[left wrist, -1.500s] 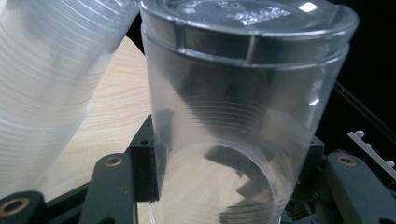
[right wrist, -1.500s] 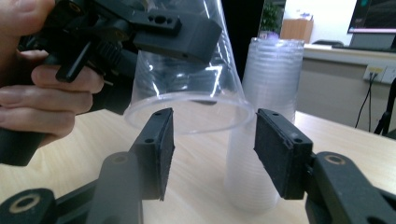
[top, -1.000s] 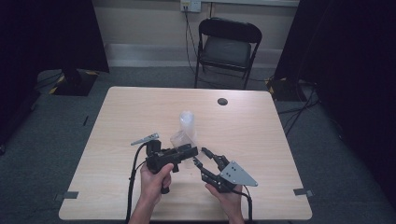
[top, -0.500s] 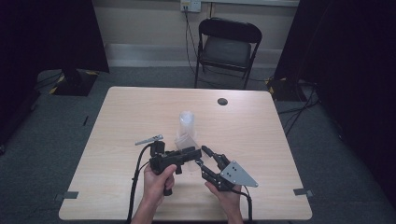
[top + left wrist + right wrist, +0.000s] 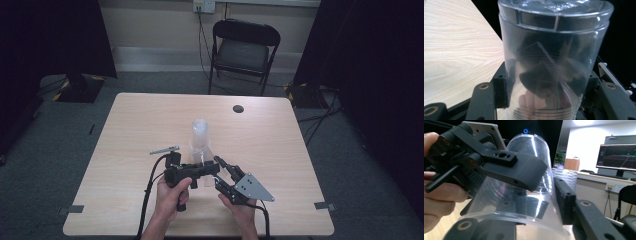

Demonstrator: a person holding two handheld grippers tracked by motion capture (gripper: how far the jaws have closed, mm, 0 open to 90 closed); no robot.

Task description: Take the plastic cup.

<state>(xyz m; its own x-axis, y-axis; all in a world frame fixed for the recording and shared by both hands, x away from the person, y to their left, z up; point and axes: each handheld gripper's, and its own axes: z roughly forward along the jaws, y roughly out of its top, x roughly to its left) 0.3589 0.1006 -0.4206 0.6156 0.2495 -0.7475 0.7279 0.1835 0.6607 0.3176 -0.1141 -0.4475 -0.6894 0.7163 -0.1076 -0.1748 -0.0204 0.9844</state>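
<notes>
Cup (image 5: 554,60): clear ribbed plastic cylinder, above the table (image 5: 140,125).
Left gripper (image 5: 212,169): clamped on cup.
Right gripper (image 5: 224,165): jaws closing around the cup's rim.

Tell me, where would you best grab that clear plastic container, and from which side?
Probably on its smooth wall, partway along, coming in from the side so the fingers press on opposite sides. The clear plastic container is round and looks slightly tapered, with a stepped rim at one end, so flat pads should seat best on the plain wall. The left gripper holds it that way.
</notes>
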